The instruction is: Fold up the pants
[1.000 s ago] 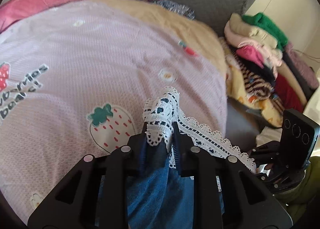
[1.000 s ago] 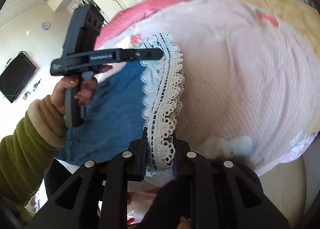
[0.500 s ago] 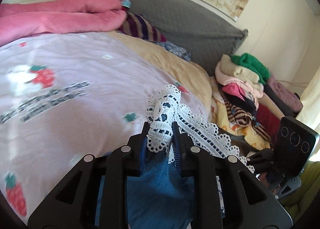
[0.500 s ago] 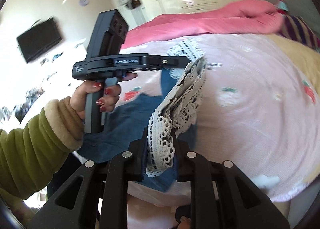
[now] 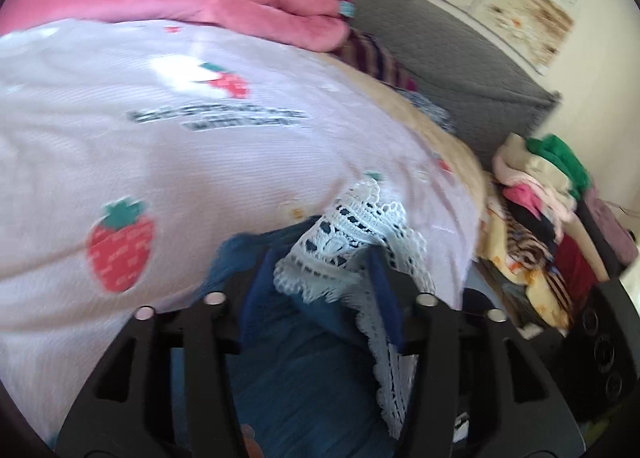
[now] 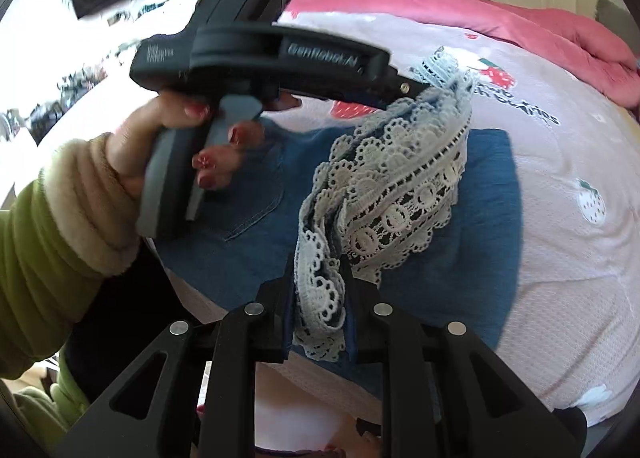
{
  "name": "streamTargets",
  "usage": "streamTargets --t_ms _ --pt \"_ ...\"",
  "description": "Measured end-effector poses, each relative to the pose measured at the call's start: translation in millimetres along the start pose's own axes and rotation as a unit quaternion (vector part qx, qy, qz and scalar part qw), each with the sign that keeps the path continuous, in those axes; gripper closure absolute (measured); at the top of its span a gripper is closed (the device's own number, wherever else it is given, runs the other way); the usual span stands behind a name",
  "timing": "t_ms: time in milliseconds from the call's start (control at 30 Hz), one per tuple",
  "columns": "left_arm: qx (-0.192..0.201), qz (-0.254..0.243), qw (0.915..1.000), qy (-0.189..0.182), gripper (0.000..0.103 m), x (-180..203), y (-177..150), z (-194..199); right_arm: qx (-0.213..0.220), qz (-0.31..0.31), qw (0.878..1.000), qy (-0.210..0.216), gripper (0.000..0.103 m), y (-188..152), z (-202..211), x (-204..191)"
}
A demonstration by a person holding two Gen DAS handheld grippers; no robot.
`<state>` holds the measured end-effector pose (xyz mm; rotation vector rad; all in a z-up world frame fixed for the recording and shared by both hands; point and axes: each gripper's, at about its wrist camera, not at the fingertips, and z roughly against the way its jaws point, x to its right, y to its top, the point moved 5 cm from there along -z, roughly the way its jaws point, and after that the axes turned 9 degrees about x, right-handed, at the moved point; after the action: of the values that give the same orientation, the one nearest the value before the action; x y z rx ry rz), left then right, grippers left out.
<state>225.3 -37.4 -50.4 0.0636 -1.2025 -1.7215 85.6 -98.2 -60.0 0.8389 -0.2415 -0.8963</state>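
Pants (image 6: 472, 226): blue denim, lace hem (image 6: 404, 194), folded over on bed (image 6: 560, 258). Left tongs (image 5: 324, 270): opening, lace loose between them. Right tongs (image 6: 318, 298): clenched on lace. Risk: one-sided release may skew the fold.

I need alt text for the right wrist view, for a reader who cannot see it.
The right gripper pinches the white lace hem of blue denim pants above a strawberry-print blanket. A hand holds the left gripper at the lace's far end, its jaws opening.
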Motion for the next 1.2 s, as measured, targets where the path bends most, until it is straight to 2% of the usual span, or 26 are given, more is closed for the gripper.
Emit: streamTargets --t_ms 100,200,233,367,467,533,633,700,867,900,967,1000,1033,1067,1133,1167,1200 --pt "0.017 0.049 0.9986 0.013 0.046 -17.8 -2.5 14.1 -0.005 0.008 1.0 -0.001 0.083 -4.6 -6.7 -11.5" --pt "0.039 0.09 0.9947 0.031 0.045 -33.7 -4.5 30.1 -0.004 0.01 1.0 0.003 0.079 -9.0 -13.7 -17.0" --pt "0.046 0.098 0.9937 0.029 0.044 -35.7 -5.2 34.7 -0.003 0.013 1.0 0.009 0.078 -10.3 -15.7 -20.6" --pt "0.072 0.14 0.9874 0.014 0.039 -42.9 -10.2 55.3 0.005 0.008 0.999 0.046 0.059 -14.2 -14.9 -30.1" --pt "0.08 0.151 0.9853 0.002 0.035 -39.8 -14.2 63.7 0.019 -0.008 0.996 0.088 0.058 -11.4 0.8 -34.3" --pt "0.077 0.154 0.985 -0.008 0.033 -37.1 -17.3 64.9 0.04 -0.017 0.995 0.093 0.057 -3.3 15.1 -25.9" --pt "0.067 0.146 0.987 -0.009 0.031 -32.9 -18.1 58.4 0.077 -0.029 0.994 0.069 0.05 11.7 37.7 1.8" --pt "0.057 0.145 0.9877 -0.007 0.031 -32.5 -17.1 50.6 0.093 -0.033 0.995 0.028 0.045 22.2 47.4 27.6" --pt "0.03 0.163 0.9862 -0.006 0.031 -38.9 -15.5 31.4 0.086 -0.031 0.994 -0.057 0.042 48.3 35.3 90.7" --pt "0.023 0.162 0.9865 -0.002 0.033 -39.4 -15.4 27.0 0.078 -0.031 0.995 -0.06 0.042 53.4 27.5 99.7" --pt "0.01 0.157 0.9874 0.013 0.056 -39.8 -15.5 19.7 0.059 -0.054 0.994 -0.076 0.041 57.1 10.2 120.3" --pt "0.005 0.155 0.9876 0.023 0.081 -40.4 -14.9 15.9 0.04 -0.079 0.994 -0.071 0.041 60.1 -4.8 133.2" --pt "0.003 0.153 0.9878 0.029 0.09 -40.9 -14.1 13.5 0.033 -0.096 0.993 -0.066 0.041 61.5 -11.5 138.9" --pt "0.003 0.153 0.9877 0.032 0.09 -40.7 -12.5 11.2 0.02 -0.124 0.991 -0.055 0.041 63.4 -24.4 149.1" --pt "0.011 0.148 0.9886 0.028 0.09 -37.6 -8.2 9.5 0.004 -0.155 0.987 -0.036 0.047 63.2 -39.7 160.1" --pt "0.017 0.141 0.9895 0.027 0.09 -35.9 -6.3 10.1 0.0 -0.162 0.986 -0.027 0.082 64.2 -44.0 164.0" --pt "0.029 0.13 0.9909 0.019 0.09 -32.6 -3.8 11.9 0.0 -0.166 0.986 -0.02 0.093 59.1 -41.5 159.9"
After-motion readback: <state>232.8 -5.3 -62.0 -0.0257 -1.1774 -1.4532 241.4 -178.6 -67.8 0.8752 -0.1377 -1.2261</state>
